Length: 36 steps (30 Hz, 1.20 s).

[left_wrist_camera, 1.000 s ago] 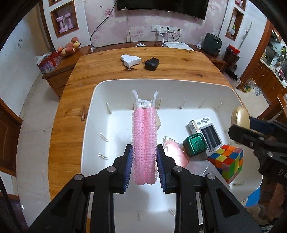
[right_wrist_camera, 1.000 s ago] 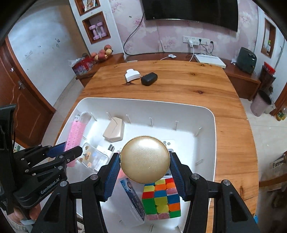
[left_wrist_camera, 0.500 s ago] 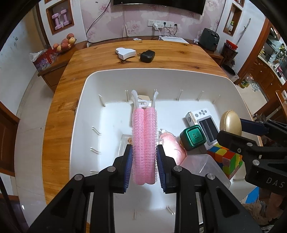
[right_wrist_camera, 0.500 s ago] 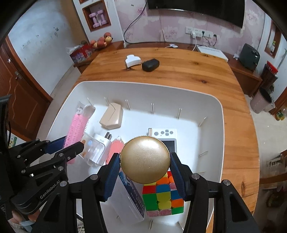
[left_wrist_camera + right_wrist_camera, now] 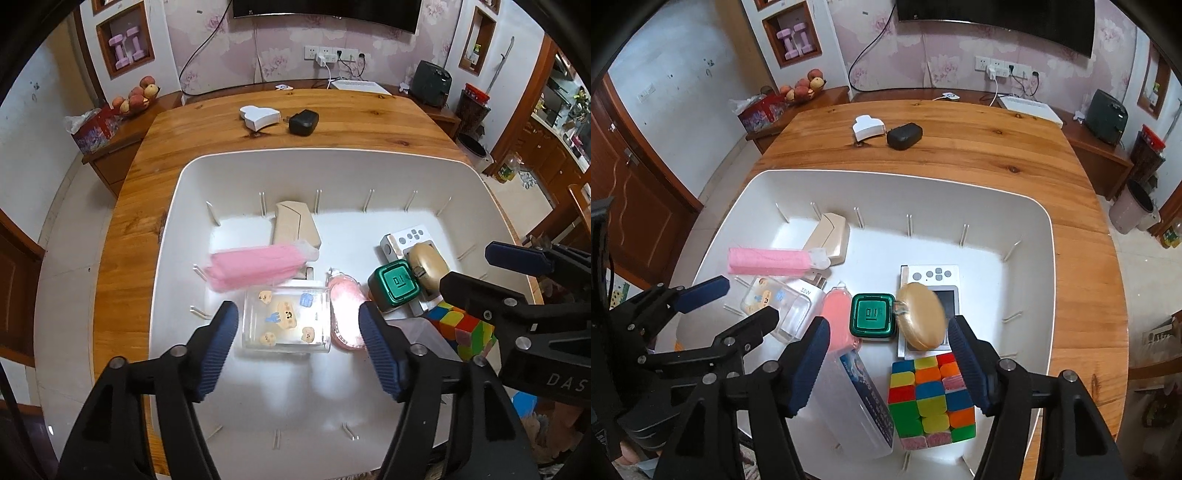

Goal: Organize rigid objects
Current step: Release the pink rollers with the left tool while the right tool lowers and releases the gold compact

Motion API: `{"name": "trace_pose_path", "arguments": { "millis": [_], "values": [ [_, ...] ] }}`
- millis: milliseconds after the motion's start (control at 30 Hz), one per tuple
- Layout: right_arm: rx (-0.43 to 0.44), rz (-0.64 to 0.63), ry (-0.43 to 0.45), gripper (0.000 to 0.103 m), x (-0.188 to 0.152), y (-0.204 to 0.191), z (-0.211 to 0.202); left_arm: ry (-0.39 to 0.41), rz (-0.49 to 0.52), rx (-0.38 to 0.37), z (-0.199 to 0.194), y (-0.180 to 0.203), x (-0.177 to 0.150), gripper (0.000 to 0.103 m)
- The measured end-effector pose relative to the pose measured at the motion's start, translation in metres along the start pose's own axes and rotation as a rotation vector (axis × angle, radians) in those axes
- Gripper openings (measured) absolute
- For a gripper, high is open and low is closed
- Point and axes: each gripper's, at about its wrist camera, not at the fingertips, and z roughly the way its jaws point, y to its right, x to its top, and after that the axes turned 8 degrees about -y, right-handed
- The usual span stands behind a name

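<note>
In the left wrist view my left gripper [image 5: 299, 332] hangs over the white tray [image 5: 332, 155], its jaws opening and nothing between them. The pink hair roller [image 5: 258, 267] lies blurred on its side beyond the fingertips, above a clear sticker box [image 5: 286, 319]. In the right wrist view my right gripper [image 5: 888, 332] is also opening. The gold round compact [image 5: 921, 317] sits free of the pads, tilted on the white handheld console [image 5: 934, 275] next to a green square box [image 5: 871, 314]. The roller [image 5: 768, 260] lies at the tray's left.
The tray also holds a colour cube [image 5: 931, 395], a clear box with a blue label [image 5: 857, 398], a pink bottle [image 5: 836, 314], a white charger [image 5: 809, 291] and a beige case [image 5: 831, 236]. A white box [image 5: 258, 117] and black adapter [image 5: 303, 122] lie on the wooden table beyond.
Both grippers have opened. The pink roller left the left jaws and dropped sideways into the tray. The gold compact left the right jaws and landed on the console.
</note>
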Motion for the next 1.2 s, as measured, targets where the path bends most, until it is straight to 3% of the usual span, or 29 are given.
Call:
{"name": "trace_pose_path", "arguments": {
  "millis": [600,1200],
  "values": [
    [0.005,0.016,0.013,0.067,-0.001,0.003,-0.004,-0.004,-0.008,0.01,-0.002,-0.001,-0.001,0.073],
    [-0.023,0.013,0.065,0.067,0.012,0.01,-0.013,0.01,-0.089,-0.03,-0.012,-0.031,0.018,0.073]
  ]
}}
